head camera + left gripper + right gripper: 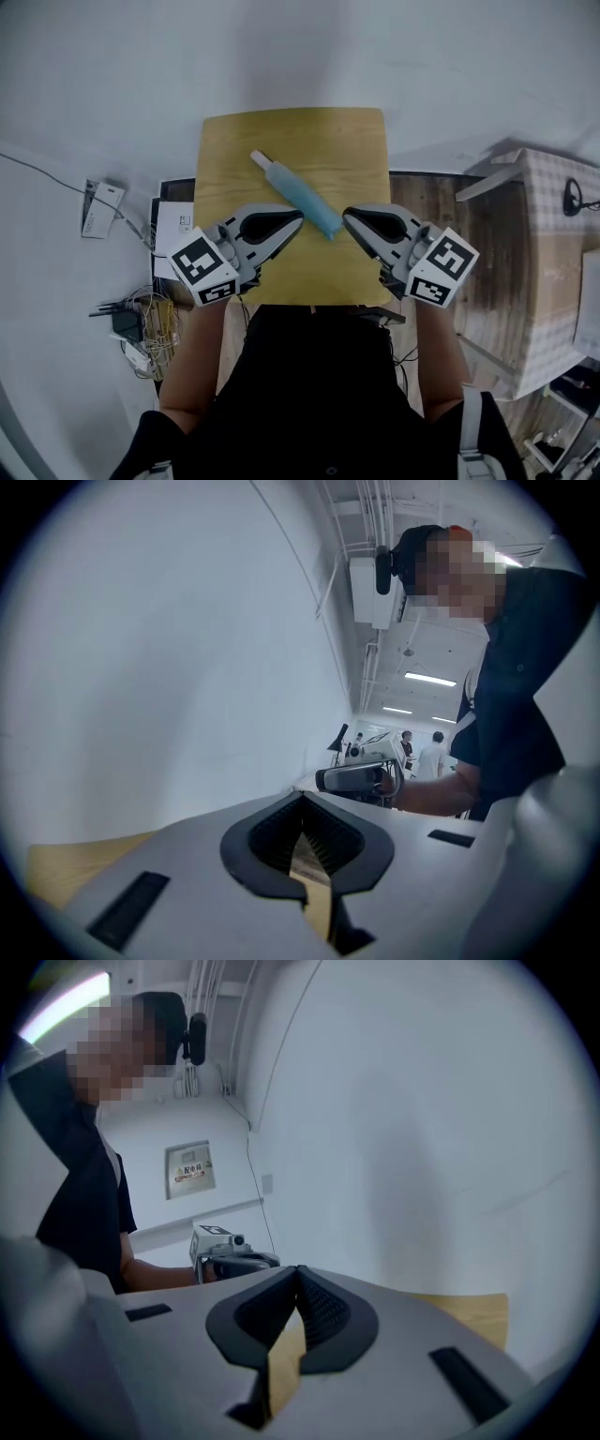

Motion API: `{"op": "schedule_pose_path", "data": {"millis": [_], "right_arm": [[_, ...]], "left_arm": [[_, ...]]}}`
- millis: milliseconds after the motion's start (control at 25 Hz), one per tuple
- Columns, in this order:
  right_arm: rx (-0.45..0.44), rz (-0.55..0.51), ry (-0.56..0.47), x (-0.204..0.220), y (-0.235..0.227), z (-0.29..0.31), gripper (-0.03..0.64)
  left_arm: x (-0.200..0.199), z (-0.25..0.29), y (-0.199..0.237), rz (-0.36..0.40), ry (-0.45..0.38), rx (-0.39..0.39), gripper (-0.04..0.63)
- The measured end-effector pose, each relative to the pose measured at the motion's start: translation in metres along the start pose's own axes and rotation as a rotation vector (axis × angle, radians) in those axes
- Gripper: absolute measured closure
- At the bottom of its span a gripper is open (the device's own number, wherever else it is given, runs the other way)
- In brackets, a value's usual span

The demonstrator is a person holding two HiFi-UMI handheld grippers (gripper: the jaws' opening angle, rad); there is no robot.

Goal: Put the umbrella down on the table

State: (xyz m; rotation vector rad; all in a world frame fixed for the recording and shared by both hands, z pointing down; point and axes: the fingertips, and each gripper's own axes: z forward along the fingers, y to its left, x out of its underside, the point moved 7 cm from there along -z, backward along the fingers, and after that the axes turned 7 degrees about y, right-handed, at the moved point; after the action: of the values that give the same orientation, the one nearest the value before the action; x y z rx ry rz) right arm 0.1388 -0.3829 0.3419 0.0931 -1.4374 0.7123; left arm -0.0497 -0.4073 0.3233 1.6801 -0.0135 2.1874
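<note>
Umbrella [298,199] visible in head view only, lying on table [361,141] | left gripper [299,217], right gripper [346,217]: closed, empty

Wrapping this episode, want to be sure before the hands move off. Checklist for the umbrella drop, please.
1. Umbrella lies flat on the table: ok.
2. Whole umbrella is on the tabletop, with neither end past an edge: ok.
3. Left gripper has its jaws together with nothing between them: ok.
4. Right gripper has its jaws together with nothing between them: ok.
5. Both tips are off the umbrella: ok. In the head view they sit close beside its near end, but neither gripper view shows it at the jaws.
6. Umbrella strap is fastened: cannot tell, too small to see.
</note>
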Motion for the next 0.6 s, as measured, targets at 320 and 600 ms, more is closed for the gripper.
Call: {"op": "schedule_pose_path", "data": {"millis": [320, 600], "right_arm": [[0.005, 0.068, -0.142, 0.023, 0.012, -0.039, 0.598], [0.033, 0.097, -0.15, 0.038, 0.059, -0.043, 0.598]], "left_arm": [[0.0, -0.001, -0.036, 0.022, 0.003, 0.084, 0.583], [0.005, -0.034, -0.066, 0.032, -0.044, 0.144, 0.583]]}}
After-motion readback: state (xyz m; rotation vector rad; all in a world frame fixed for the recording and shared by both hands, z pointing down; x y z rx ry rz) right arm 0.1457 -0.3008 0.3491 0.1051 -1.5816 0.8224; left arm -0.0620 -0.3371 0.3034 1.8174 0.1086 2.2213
